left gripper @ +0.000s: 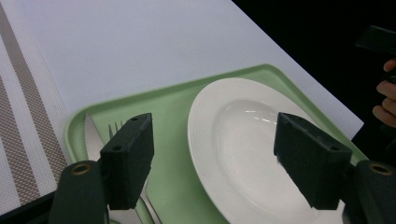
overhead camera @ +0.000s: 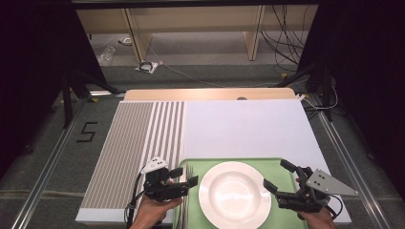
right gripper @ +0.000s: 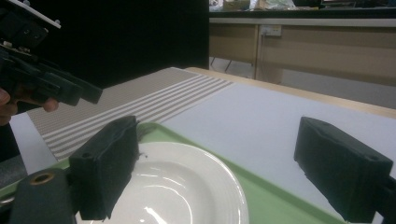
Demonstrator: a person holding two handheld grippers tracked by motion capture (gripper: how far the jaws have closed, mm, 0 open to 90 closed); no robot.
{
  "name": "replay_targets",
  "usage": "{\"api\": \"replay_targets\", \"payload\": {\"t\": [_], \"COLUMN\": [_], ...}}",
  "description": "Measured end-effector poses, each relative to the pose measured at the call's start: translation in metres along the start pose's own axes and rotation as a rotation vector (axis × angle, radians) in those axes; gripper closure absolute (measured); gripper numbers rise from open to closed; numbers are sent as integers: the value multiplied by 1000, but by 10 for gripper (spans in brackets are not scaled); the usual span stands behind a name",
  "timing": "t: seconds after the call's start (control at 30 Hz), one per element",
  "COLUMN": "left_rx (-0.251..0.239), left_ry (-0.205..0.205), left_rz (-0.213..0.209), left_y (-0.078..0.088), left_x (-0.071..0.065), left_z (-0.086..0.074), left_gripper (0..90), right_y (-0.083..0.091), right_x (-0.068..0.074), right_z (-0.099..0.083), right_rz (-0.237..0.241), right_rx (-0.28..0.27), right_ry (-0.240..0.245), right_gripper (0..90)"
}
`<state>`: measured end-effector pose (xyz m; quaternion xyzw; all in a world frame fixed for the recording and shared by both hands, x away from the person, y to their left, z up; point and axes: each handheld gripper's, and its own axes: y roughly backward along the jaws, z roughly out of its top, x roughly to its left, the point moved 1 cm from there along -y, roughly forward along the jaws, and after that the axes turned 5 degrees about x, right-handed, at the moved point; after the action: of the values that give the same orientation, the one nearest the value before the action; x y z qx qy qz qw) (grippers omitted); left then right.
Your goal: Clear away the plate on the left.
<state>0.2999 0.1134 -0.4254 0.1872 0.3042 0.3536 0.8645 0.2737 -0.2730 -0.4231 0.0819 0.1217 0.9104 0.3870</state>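
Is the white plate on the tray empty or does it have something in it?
Empty: the plate shows only bare glossy white bowl, sitting flat on the green tray.

Table evenly lit from above, surroundings near black. Soft glare streaks on white plate. Shadows faint. High view soft, low detail. Near jaws blurred in both gripper views; background sharper.

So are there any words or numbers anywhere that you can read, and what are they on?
"5": a black number marked on the grey floor left of the table, seen in the high view.
Nothing is written on the plate, the green tray, the striped mat or either gripper.
The things on the far shelf in the right gripper view are too blurred to read.
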Motion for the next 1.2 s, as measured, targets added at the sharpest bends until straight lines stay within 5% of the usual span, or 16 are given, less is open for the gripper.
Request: {"api": "replay_targets", "payload": {"t": [0.63,1.2], "left_rx": [-79,-152], "left_ry": [-113,-159], "left_rz": [13,30], "left_y": [13,26], "left_x": [3,12], "left_z": [1,-3], "left_gripper": [269,253], "right_y": [0,0], "right_x": [0,0], "right_z": [0,0], "right_rz": [0,-2], "right_rx": [-1,3], "right_ry": [-2,0], "right_gripper": [147,147]}}
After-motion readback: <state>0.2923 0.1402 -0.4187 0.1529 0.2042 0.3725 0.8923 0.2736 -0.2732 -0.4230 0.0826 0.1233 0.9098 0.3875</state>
